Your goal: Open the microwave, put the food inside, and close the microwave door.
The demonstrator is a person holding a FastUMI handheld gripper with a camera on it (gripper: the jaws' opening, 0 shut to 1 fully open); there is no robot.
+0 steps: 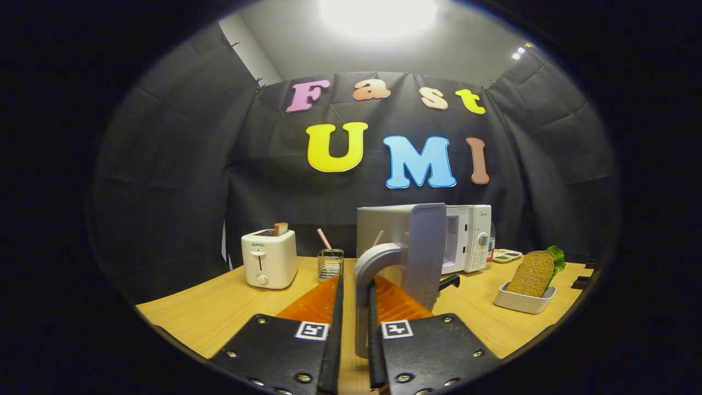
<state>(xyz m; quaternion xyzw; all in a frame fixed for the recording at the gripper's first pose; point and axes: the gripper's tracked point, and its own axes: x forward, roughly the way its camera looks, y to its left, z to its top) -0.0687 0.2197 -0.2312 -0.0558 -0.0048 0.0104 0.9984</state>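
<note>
Gripper (355,307) was closed on the door handle (366,285), both fingers pressed on its upright bar. One microwave (466,238) stood near the table's (208,312) back edge, door (425,252) swung open edge-on toward the fingers. One sandwich (533,273) leaned upright in a white dish (524,300) toward the right edge. One toaster (269,258) and one wire holder (330,264) were seen on the left.
</note>
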